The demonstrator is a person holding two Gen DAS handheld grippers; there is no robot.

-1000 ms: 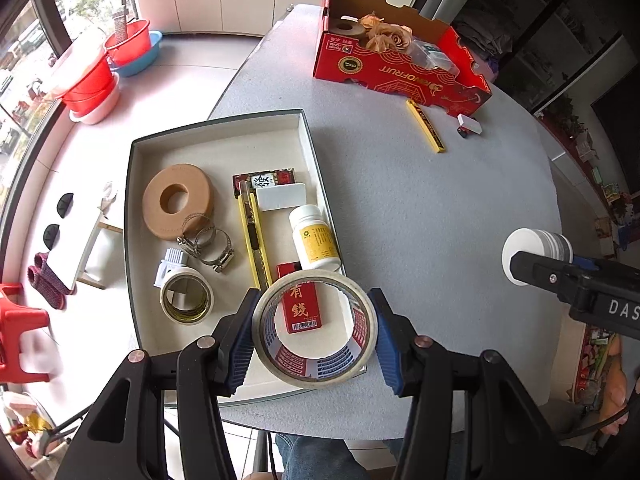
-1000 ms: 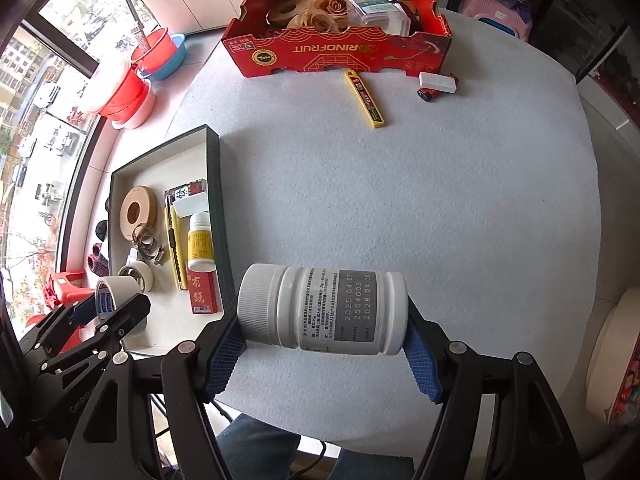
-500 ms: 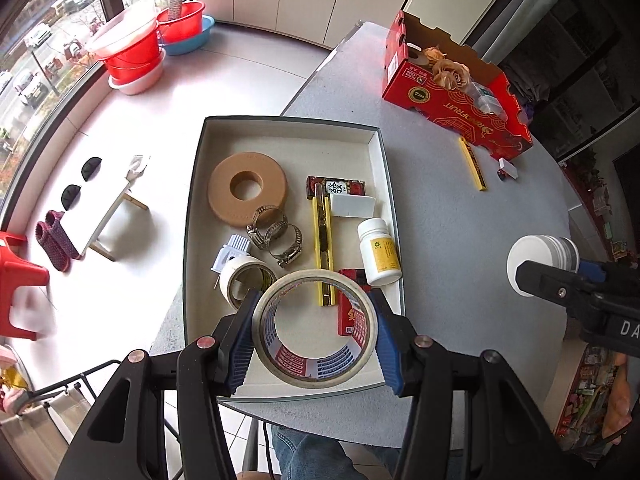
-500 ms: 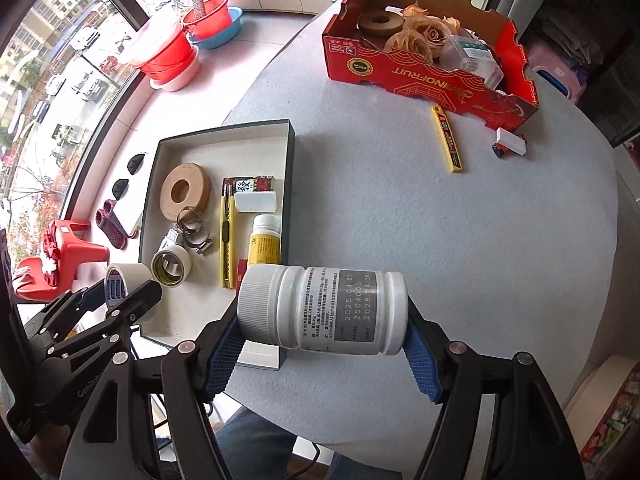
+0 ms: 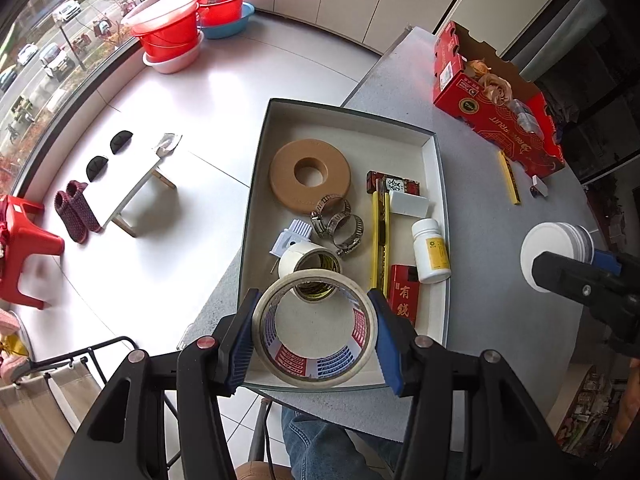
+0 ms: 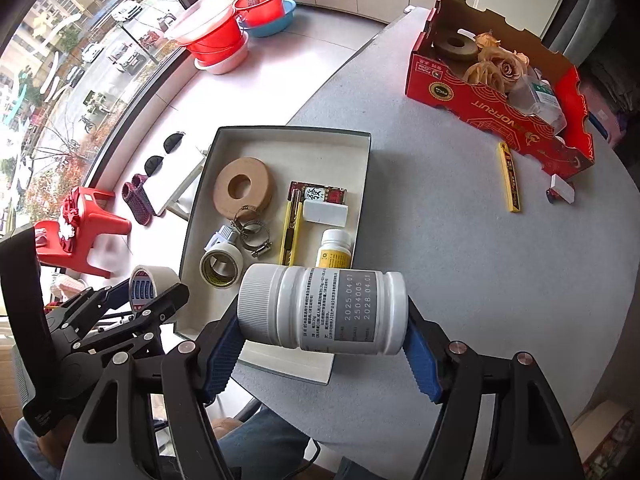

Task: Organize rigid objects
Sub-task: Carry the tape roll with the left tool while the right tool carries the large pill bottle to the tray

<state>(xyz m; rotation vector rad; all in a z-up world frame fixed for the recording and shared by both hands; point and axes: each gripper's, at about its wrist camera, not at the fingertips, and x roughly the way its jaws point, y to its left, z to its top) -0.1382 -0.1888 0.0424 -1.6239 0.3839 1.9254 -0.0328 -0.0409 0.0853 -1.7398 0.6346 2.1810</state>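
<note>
Left wrist view: the left gripper (image 5: 315, 330) was clamped on a tape roll (image 5: 315, 330) above the near end of the tray (image 5: 434, 152) (best lowered onto the bare patch, clear of the smaller roll (image 5: 310, 266)). Right wrist view: the right gripper (image 6: 322, 342) pinched a white bottle (image 6: 322, 312) sideways over the tray's near corner.

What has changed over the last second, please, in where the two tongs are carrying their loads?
Both tongs swung leftward: the left tongs, shut on the tape roll, now hang over the grey tray's near-left corner instead of its near-right; the right tongs, gripping the white bottle, moved from open table to the tray's near edge. Nothing was released; tray contents, yellow knife and red box stayed put.
</note>
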